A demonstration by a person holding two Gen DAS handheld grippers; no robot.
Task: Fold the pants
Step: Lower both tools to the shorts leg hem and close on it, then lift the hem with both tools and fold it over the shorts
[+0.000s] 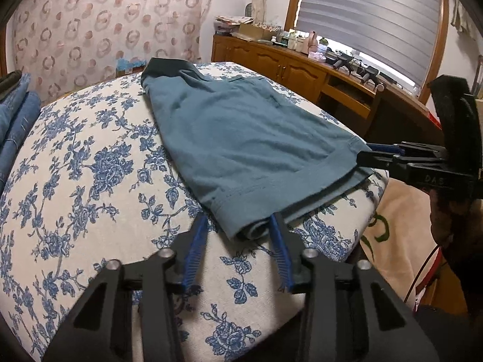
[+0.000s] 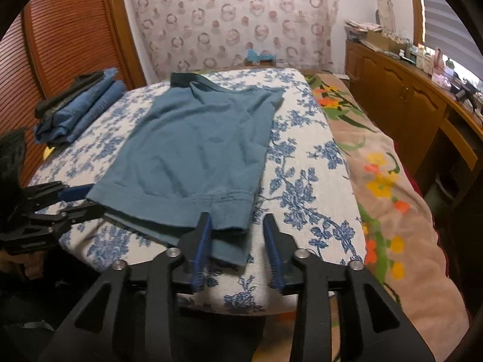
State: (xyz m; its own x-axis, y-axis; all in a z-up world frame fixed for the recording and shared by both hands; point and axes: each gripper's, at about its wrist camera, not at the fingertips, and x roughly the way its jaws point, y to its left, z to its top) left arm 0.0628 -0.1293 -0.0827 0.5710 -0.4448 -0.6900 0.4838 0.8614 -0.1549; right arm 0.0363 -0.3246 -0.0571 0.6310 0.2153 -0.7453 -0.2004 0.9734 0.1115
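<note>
Two claws sit at the near edge of a floral-covered board laid on a bed. The left claw (image 1: 238, 226) and right claw (image 2: 237, 224) each stand apart, straddling a hem corner of teal shorts (image 2: 193, 150) without pinching. The shorts lie flat, seemingly folded lengthwise; a crosswise fold likely remains. Folded jeans (image 2: 81, 105) are stacked at the far left corner. No containers appear.

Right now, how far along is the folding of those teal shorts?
Done: the teal shorts lie folded in half lengthwise, legs stacked, on the floral cloth; folded jeans wait aside. In hand: the left gripper and right gripper sit open at the hem corners, with cloth between the fingers but not pinched. Left: probably grip the hem and fold it toward the waistband.
</note>
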